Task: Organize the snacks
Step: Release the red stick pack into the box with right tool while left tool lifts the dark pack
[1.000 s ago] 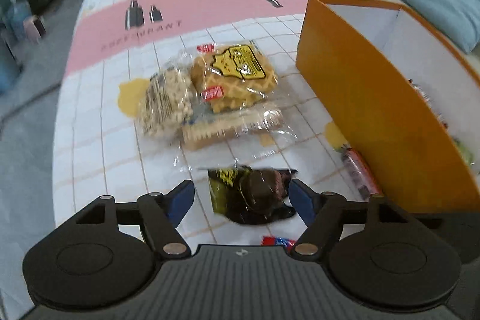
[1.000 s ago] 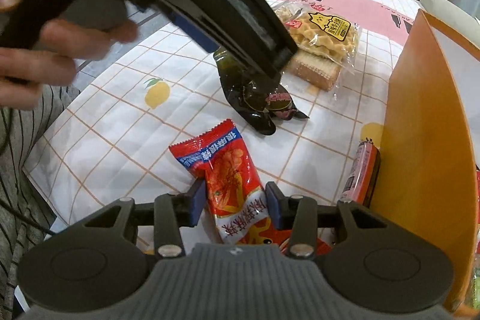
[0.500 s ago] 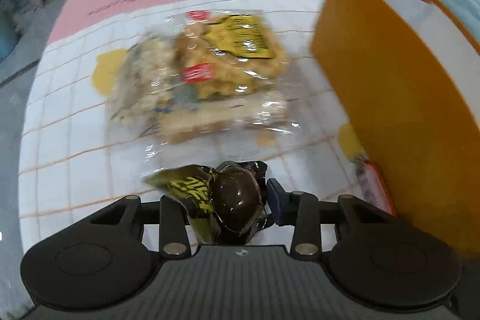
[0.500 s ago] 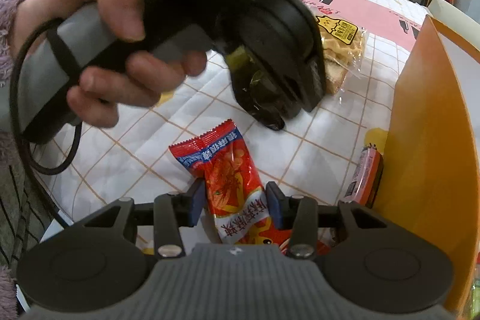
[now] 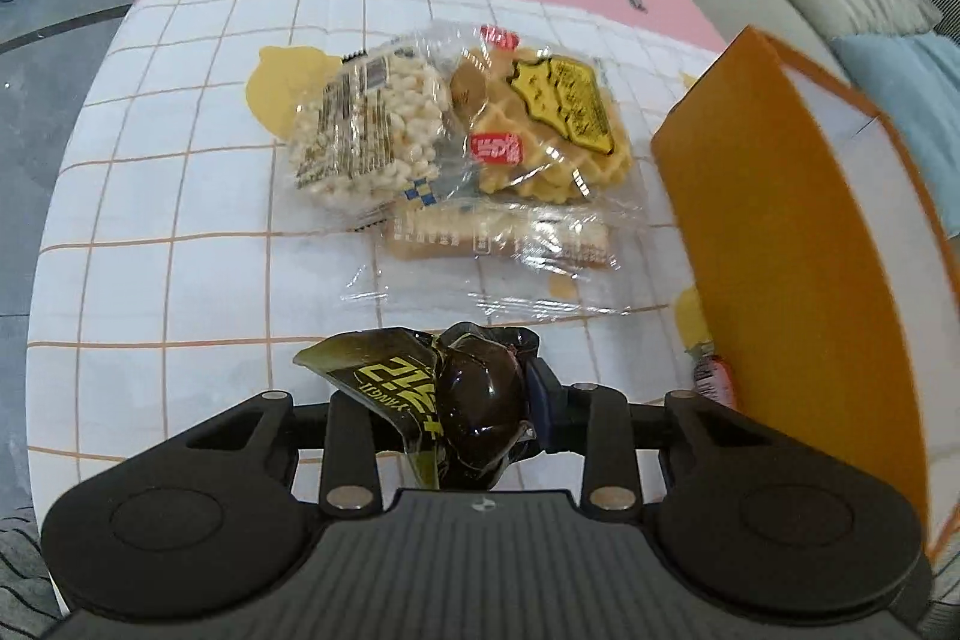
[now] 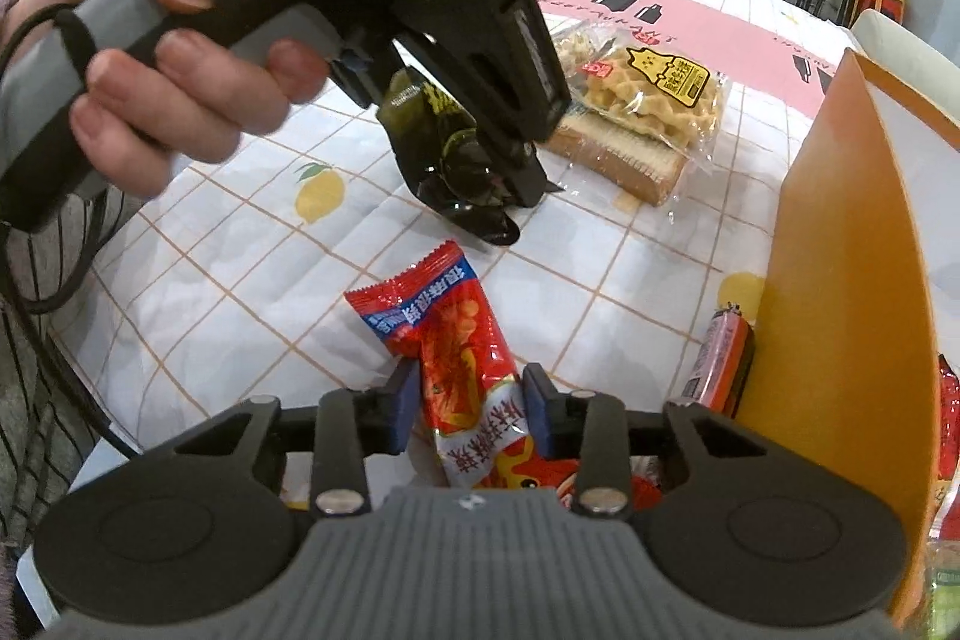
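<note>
1. the dark, glossy, yellow-lettered snack packet (image 5: 462,400) is seen clamped in the left tool (image 5: 474,403), whose jaws have just been closing on it; in the right wrist view the packet appears lifted clear of the checked, lemon-printed cloth on the bench (image 5: 180,280).
2. the red crinkled foil snack packet (image 6: 462,370) is framed by the right tool (image 6: 468,400), its jaws narrowed and just closing further; the blue pads are seen just beside the wrapper, and a firm pinch cannot be told. the packet lies on the bench.
3. the tall orange cardboard box (image 5: 798,250) is shown standing at the bench's right side, with some red and green wrappers already glimpsed inside in the right wrist view.
4. a small pink wrapped sausage stick (image 6: 720,364) is left lying against the box's outer wall.
5. three clear-wrapped items, a puffed rice cake (image 5: 366,136), a waffle pack (image 5: 552,130) and a wafer biscuit pack (image 5: 498,238), remain piled further up the bench.
6. the sorting is judged partly done, with five or more items still outside the box.
</note>
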The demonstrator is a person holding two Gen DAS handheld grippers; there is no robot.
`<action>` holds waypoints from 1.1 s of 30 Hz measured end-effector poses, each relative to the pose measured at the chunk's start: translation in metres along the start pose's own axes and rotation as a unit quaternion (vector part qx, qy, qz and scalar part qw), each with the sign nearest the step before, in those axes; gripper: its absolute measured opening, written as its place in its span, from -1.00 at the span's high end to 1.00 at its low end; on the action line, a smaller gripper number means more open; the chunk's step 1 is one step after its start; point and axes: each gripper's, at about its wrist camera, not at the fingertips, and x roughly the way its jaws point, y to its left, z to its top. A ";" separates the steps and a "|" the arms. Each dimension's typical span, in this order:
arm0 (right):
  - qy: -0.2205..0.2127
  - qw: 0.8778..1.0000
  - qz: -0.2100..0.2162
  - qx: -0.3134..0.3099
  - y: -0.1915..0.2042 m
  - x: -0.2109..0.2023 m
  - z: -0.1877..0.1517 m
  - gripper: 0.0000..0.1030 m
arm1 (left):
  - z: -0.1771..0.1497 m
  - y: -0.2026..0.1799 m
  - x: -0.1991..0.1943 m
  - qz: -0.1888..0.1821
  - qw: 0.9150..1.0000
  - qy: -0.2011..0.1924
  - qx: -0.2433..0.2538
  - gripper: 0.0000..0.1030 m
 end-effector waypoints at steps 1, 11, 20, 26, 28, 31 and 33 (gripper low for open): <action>-0.001 1.000 0.000 0.002 0.000 0.000 0.000 0.37 | 0.000 0.000 -0.004 -0.004 1.000 -0.004 -0.002 0.26; -0.022 0.999 0.005 0.024 -0.001 -0.011 0.004 0.44 | 0.001 0.017 -0.048 -0.042 0.997 -0.055 -0.036 0.26; -0.080 0.991 0.041 0.095 -0.014 -0.044 0.018 0.44 | 0.004 0.026 -0.098 -0.071 0.988 -0.125 -0.055 0.26; -0.164 0.961 0.103 0.196 -0.050 -0.086 0.025 0.44 | 0.011 0.021 -0.136 -0.122 0.974 -0.180 -0.069 0.26; -0.194 0.950 0.107 0.222 -0.065 -0.104 0.027 0.44 | 0.016 0.013 -0.146 -0.127 0.970 -0.196 -0.058 0.26; -0.235 0.931 0.102 0.260 -0.093 -0.132 0.025 0.44 | 0.022 -0.007 -0.155 -0.136 0.968 -0.210 -0.019 0.25; -0.255 0.919 0.085 0.288 -0.114 -0.148 0.022 0.44 | 0.026 -0.023 -0.158 -0.143 0.967 -0.212 0.001 0.25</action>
